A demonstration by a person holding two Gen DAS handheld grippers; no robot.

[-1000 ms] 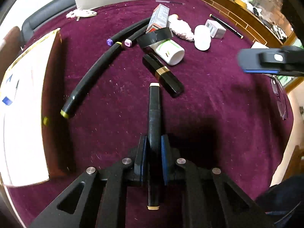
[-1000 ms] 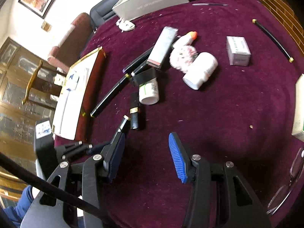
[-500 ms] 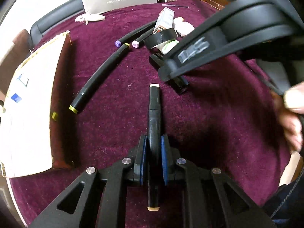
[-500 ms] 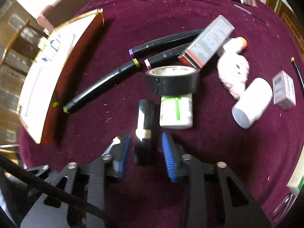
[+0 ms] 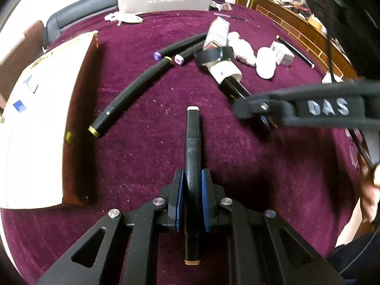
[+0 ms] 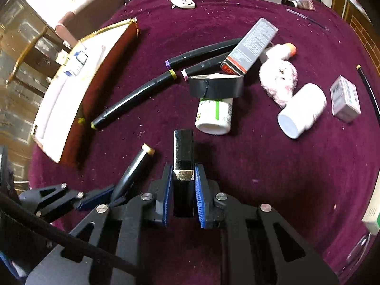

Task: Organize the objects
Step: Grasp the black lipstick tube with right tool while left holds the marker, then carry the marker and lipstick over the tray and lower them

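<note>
Both tools are loaded over a cluttered maroon tablecloth. My left gripper is clamped on a black marker with pale end caps, gripped near mid-length so a long stretch juts forward over the cloth. My right gripper has just been closing and its blue pads now press the sides of a black lipstick case, right at its gold band.

The rest of the sorting waits ahead: three more black markers fanned beside the white tray with dark red walls, a roll of black tape leaning on a white bottle with a green stripe, a second white bottle, a grey carton, a small box and a pink fluffy toy.

The risks, as I judge them: the lipstick case is glossy and the pads sit across the seam of the gold band, so it may slip in the grip or, if the cap is loose, separate on lifting. The two grippers work very close together, the marker's tip just beside the right tool's finger, and a careless swing could knock one load free. The long marker may also pivot between the pads if its free end catches the tray wall.
</note>
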